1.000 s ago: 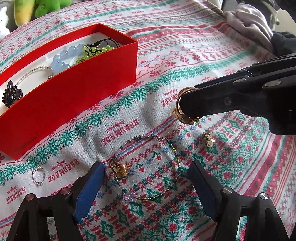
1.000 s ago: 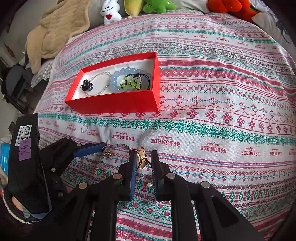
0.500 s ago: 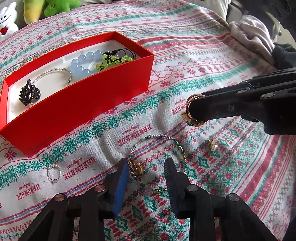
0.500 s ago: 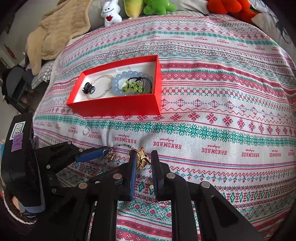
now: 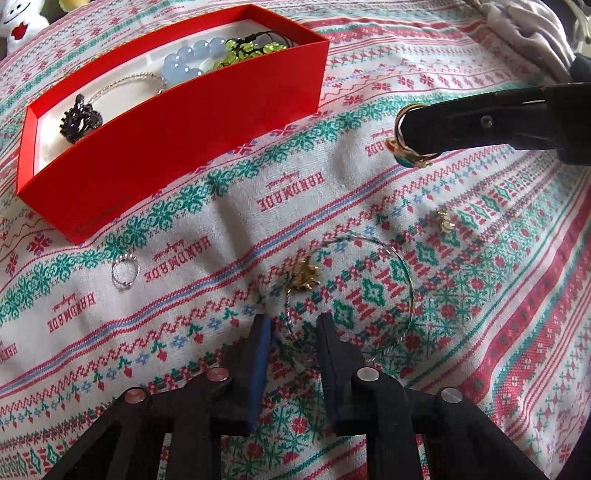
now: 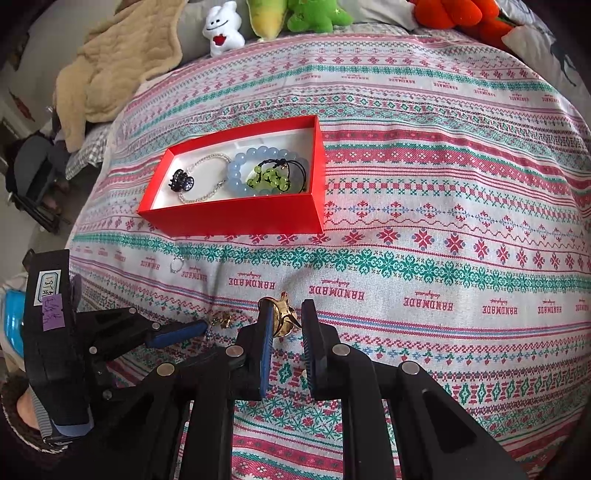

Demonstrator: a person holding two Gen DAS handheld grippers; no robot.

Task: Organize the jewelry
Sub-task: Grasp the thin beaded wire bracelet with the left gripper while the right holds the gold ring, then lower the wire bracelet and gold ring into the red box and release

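Patterned bedspread (image 5: 236, 206) in red, green and white covers the whole surface in the left wrist view, with the red box (image 5: 177, 122) lying at upper left. Inside it sit a dark hair claw (image 5: 79, 118), a silver chain (image 5: 133, 79), a pale blue bead bracelet (image 5: 188, 59) and a green bead bracelet (image 5: 251, 48). The left gripper (image 5: 293, 332) has just been closing; its jaws stand narrow around the near arc of the thin wire bracelet (image 5: 400, 269), though whether the pads actually press on the wire cannot be told. The bracelet's gold charm (image 5: 304, 277) lies just beyond the fingertips. A small pearl ring (image 5: 125, 273) and a gold stud earring (image 5: 443, 219) lie loose on the cloth, well apart. The right gripper enters from the right, clamped on gold rings (image 5: 410, 151).

From the right wrist view, the bedspread (image 6: 424, 229) runs back to plush toys (image 6: 317, 14) and a beige blanket (image 6: 122, 62). The right gripper (image 6: 286, 325) is nearly shut, holding the gold rings (image 6: 282, 314) above the cloth, near the left gripper (image 6: 177, 334).

Risks, as judged: the thin wire may slip from the pads or drag on the weave, the charm could snag, and the two grippers, so close together, might knock each other and drop the rings
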